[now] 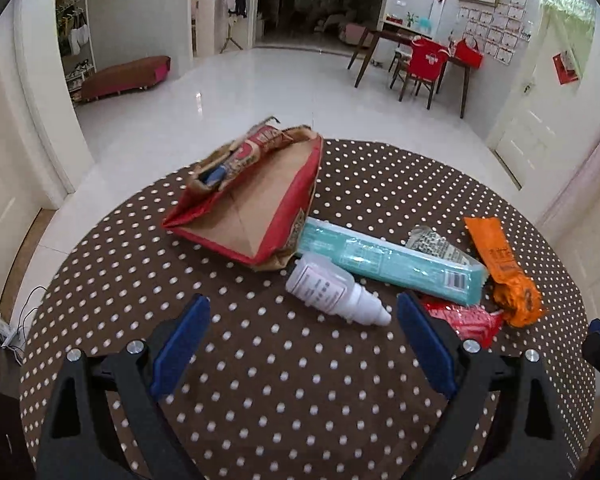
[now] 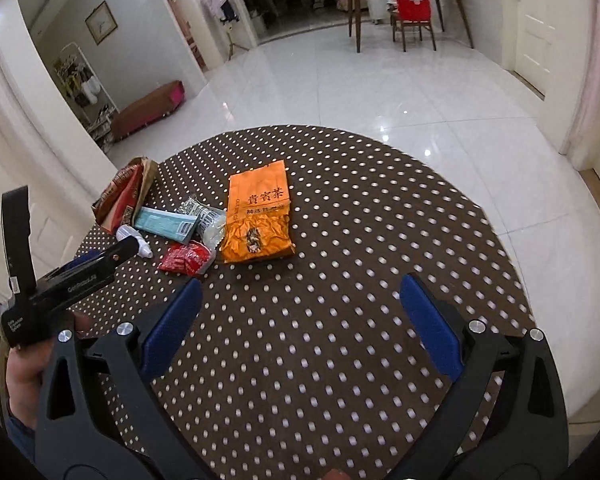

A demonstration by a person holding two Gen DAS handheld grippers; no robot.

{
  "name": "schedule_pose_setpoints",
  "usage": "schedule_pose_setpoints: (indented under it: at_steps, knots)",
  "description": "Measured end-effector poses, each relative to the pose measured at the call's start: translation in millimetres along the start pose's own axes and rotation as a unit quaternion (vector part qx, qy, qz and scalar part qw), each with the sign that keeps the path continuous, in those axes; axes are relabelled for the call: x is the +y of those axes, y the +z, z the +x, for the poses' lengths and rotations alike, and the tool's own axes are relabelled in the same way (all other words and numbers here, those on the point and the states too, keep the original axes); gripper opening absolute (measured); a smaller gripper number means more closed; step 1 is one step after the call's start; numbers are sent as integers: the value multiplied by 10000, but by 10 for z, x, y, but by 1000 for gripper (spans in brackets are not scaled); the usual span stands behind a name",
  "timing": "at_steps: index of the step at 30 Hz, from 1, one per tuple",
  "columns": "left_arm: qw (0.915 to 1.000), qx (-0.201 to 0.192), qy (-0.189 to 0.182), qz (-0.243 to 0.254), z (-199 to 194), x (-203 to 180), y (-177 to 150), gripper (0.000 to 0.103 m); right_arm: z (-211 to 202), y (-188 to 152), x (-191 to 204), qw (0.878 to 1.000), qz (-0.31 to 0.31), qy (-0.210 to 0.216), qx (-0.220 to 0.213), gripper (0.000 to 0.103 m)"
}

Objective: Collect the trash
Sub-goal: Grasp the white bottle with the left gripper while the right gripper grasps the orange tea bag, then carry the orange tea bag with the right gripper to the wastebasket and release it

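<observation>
White floor tiles surround a round polka-dot worktop [image 1: 300, 360] carrying the trash: a torn paper bag [image 1: 252, 196], teal box [image 1: 388, 260], orange packet [image 2: 258, 216], white bottle [image 1: 332, 292], and a red wrapper [image 1: 464, 316] partly hidden behind a finger. Left gripper [image 1: 300, 344] and right gripper [image 2: 300, 320] both hover spread wide, grasping nothing.
</observation>
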State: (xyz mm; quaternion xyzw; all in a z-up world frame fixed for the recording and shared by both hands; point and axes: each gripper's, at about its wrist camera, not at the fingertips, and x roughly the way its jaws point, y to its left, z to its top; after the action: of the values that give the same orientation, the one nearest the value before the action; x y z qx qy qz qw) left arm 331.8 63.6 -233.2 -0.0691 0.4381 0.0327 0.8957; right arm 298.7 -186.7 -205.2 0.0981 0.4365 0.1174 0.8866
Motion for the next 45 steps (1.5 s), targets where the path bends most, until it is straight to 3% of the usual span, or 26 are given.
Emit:
schedule_pose_setpoints:
  at_steps: [3, 7, 8, 11, 13, 14, 16, 18, 33, 45]
  knots:
    - [9999, 3, -135, 49, 67, -20, 50, 92, 141, 64, 52, 9999, -125, 5, 52, 97]
    - [9997, 7, -155, 210, 151, -60, 107, 55, 358, 163, 107, 9992, -325, -88, 191, 97]
    - [9995, -3, -193, 245, 142, -81, 98, 51, 430, 189, 137, 9988, -407, -123, 242, 97]
    - [9991, 7, -373, 220, 119, -140, 66, 51, 605, 243, 259, 9975, -615, -111, 329, 96]
    - [9988, 3, -441, 229, 91, -141, 24, 51, 662, 247, 331, 9967, -737, -79, 343, 91]
    - [9987, 2, -448, 240, 79, -133, 0, 51, 704, 241, 379, 9957, -848, -124, 362, 80]
    - [9984, 6, -508, 258, 18, -110, -89, 51, 723, 212, 421, 9942, -1006, -260, 281, 71]
    - [9979, 18, -610, 230, -28, -98, -133, 51, 687, 172, 404, 9944, -1009, -238, 202, 55]
    - [9899, -110, -1207, 736, -561, -373, -703, 51, -192, -380, -162, 9996, 18, 233, -133, 54]
    - [9713, -234, -1838, 1492, -1031, -1026, -1003, 51, -903, -569, -700, 9954, 675, 219, -641, 54]
